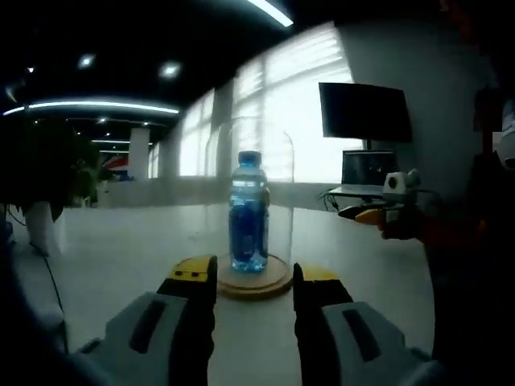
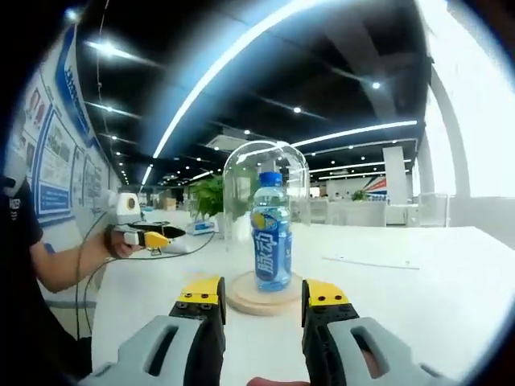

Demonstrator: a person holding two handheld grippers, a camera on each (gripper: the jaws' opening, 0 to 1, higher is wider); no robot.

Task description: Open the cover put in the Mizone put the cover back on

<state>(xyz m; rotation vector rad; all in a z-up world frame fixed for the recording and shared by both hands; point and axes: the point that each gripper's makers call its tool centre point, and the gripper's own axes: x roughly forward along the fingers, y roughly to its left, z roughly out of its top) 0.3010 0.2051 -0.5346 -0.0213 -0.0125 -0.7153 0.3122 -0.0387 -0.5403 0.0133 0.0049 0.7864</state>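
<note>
With both tongs [image 1: 253, 281] [image 2: 262, 301] released and empty, the blue Mizone bottle [image 2: 272, 240] already stands on the round wooden base [image 2: 261, 296] under the clear glass dome cover [image 2: 266, 165] on the white worktop [image 2: 402, 297], so keep clear of it.

Open-plan office floor, big and bright at the edges, dark overhead.

Long LED light strips [image 2: 241, 56] run across a black exposed ceiling [image 2: 338, 72] dotted with spotlights; tall windows [image 1: 273, 112] pour daylight along one side. A wide white table [image 2: 402, 289] stretches across the room, and beyond it a black monitor [image 1: 364, 111] stands above an open laptop [image 1: 366, 173]. Blue-and-white display boards [image 2: 56, 153] line the wall, potted green plants [image 2: 209, 197] sit among the desks, and white columns [image 2: 394, 173] stand farther back. A person [image 2: 32, 265] sits at the table's edge.
</note>
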